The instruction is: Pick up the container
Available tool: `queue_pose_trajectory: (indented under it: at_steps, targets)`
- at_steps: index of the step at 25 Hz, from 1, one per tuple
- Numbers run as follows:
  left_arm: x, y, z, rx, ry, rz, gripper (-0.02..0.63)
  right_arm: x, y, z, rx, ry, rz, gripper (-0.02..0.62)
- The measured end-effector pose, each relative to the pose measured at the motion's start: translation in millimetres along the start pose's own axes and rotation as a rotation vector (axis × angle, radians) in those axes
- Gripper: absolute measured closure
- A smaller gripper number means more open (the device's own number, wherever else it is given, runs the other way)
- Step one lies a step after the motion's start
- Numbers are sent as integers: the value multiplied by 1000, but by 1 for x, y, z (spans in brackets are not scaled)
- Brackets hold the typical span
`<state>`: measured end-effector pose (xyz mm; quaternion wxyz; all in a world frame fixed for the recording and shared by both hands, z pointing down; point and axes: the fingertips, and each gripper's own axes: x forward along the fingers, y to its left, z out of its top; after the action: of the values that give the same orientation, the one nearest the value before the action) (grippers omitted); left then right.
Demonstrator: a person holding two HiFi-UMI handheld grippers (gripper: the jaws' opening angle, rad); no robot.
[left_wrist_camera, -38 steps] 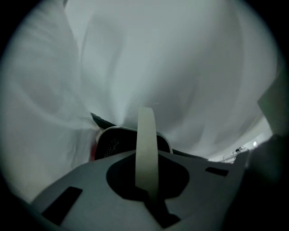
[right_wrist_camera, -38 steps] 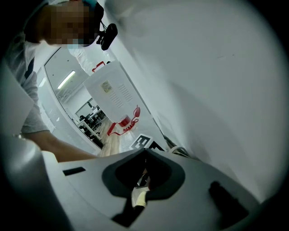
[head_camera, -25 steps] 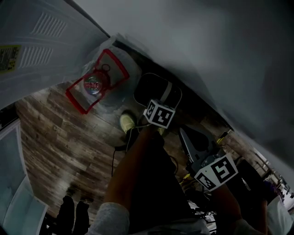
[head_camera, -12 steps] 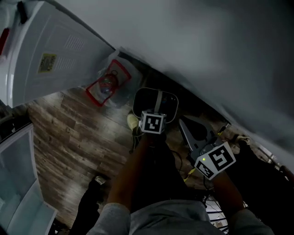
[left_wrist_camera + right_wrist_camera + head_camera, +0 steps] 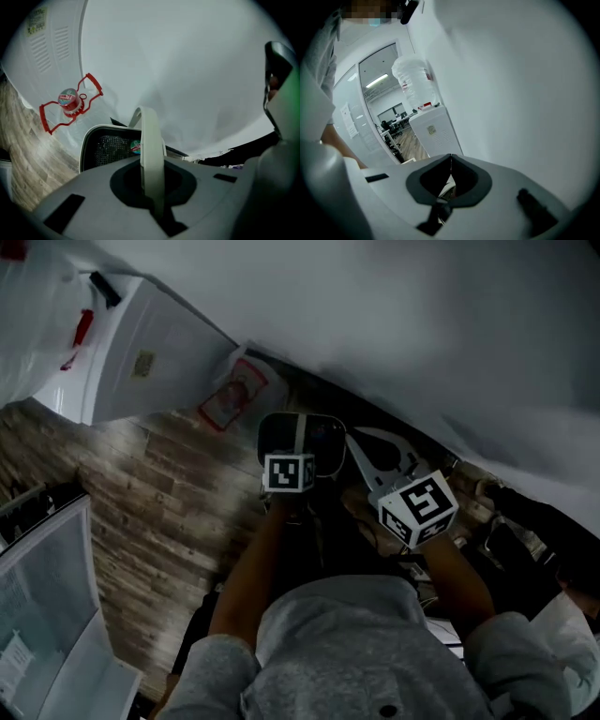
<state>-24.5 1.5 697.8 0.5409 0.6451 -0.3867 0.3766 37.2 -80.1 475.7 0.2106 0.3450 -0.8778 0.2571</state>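
1. The left gripper point(image 5: 151, 180) is clamped narrow on the white handle point(image 5: 149, 136) of the container point(image 5: 101, 147), so the dark, white-rimmed tub hangs below the jaws, close by the white wall point(image 5: 187, 70); carrying it by the handle likely keeps it level
2. The right gripper point(image 5: 450, 171) has its jaws pressed together on nothing and sits beside the left, probably kept as a spare
3. Whether the container is clear of the wooden floor point(image 5: 150, 493) I cannot tell
4. Count: one container, one handle, two grippers, one red-trimmed clear bag point(image 5: 70, 103) by the wall
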Motion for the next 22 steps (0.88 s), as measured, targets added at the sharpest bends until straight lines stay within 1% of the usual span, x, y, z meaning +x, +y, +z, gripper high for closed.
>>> queue_pose_trajectory:
  at_steps: [2,3,6,8,13,18,22]
  targets:
    - [-25,-11,10,-7,-52,-49,591,-10,4,20,-8,-28,-5,571]
    - [-40,-13,11,-10,-65,-57,591,-16,5,29,-12,-41,-9,571]
    - [-84,-18,-2,-11,-64,-39,591,-43,9,52,-35,-68,-25,571]
    - [-111,-22,-5,-16,-78,-34,591,-59,9,68,-52,-87,-38,571]
    - [-163,-28,0,-46,-130,-44,591,-98,3,98,-64,-150,-116,571]
    - [-208,-23,5,-44,-165,-49,591,-132,-2,129,-43,-232,-205,571]
    - [-240,-20,-7,-61,-180,-59,591,-155,3,139,2,-267,-233,571]
